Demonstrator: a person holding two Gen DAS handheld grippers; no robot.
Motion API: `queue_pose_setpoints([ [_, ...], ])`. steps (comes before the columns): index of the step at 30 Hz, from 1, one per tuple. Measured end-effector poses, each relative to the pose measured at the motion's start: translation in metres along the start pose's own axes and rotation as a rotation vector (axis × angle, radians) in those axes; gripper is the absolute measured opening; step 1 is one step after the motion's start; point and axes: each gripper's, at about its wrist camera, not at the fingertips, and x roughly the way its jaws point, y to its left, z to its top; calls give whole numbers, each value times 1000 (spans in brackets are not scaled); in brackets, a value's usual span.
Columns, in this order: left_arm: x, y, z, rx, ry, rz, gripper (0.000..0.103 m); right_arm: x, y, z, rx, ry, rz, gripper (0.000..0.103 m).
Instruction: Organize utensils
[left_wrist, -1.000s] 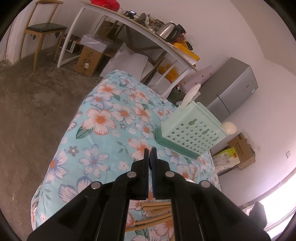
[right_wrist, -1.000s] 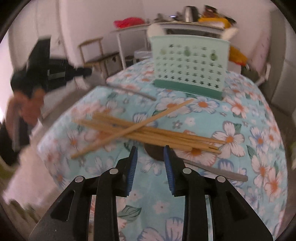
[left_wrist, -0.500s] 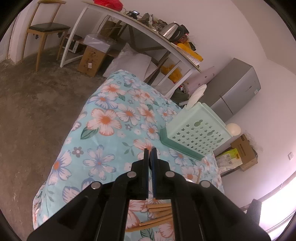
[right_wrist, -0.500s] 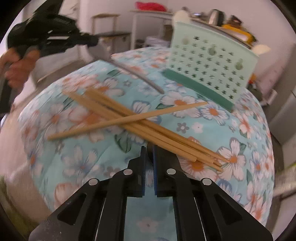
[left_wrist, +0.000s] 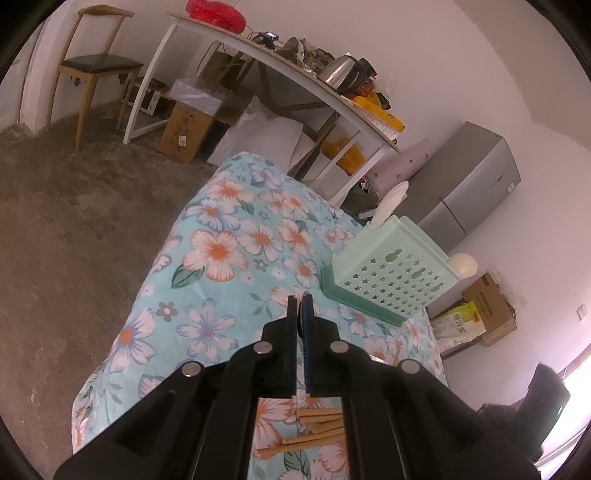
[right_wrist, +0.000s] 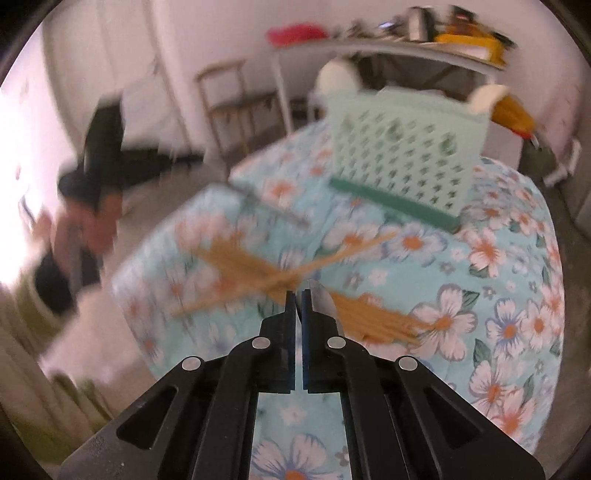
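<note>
A mint perforated basket (left_wrist: 391, 280) (right_wrist: 402, 147) stands at the far end of the flowered table (left_wrist: 221, 254), with white spoons (left_wrist: 391, 199) sticking out of it. Several wooden chopsticks (right_wrist: 373, 317) (left_wrist: 317, 432) lie crossed on the cloth. My right gripper (right_wrist: 298, 293) is shut on a thin silver utensil (right_wrist: 320, 300), which shows beside its right finger just above the chopsticks. My left gripper (left_wrist: 297, 297) is shut. In the blurred right wrist view it (right_wrist: 107, 162) hovers off the table's left corner, and a grey metal utensil (right_wrist: 277, 212) reaches from it toward the basket.
A long white table (left_wrist: 295, 70) with a kettle and clutter runs behind. A wooden chair (left_wrist: 96, 66), cardboard boxes (left_wrist: 188, 129) and a grey fridge (left_wrist: 472, 184) stand around. Bare floor lies to the left of the flowered table.
My right gripper's jaws went from open to shut on the utensil under the chopsticks, then rose and swung, which blurs its view. The left gripper barely moved.
</note>
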Motion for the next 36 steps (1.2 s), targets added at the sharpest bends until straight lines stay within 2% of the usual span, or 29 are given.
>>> queue_pose_setpoints([
  [4, -14, -9, 5, 33, -37, 12, 2, -24, -26, 7, 186, -143, 59, 0],
  [8, -32, -24, 13, 85, -87, 13, 2, -44, -38, 8, 288, -263, 89, 0],
  [16, -68, -76, 43, 201, -230, -48, 2, -75, -42, 16, 339, -439, 121, 0],
  [21, -74, -115, 67, 284, -312, -58, 2, -89, -43, 22, 329, -491, 144, 0],
  [24, -70, -138, 79, 364, -371, -9, 2, -91, -43, 25, 317, -510, 149, 0],
  [27, -53, -158, 92, 446, -391, 81, 2, -91, -45, 25, 315, -517, 160, 0],
  [32, -18, -178, 102, 559, -335, 183, 2, -89, -48, 24, 316, -516, 166, 0],
  [36, 11, -191, 97, 664, -282, 273, 2, -86, -51, 23, 319, -508, 168, 0],
])
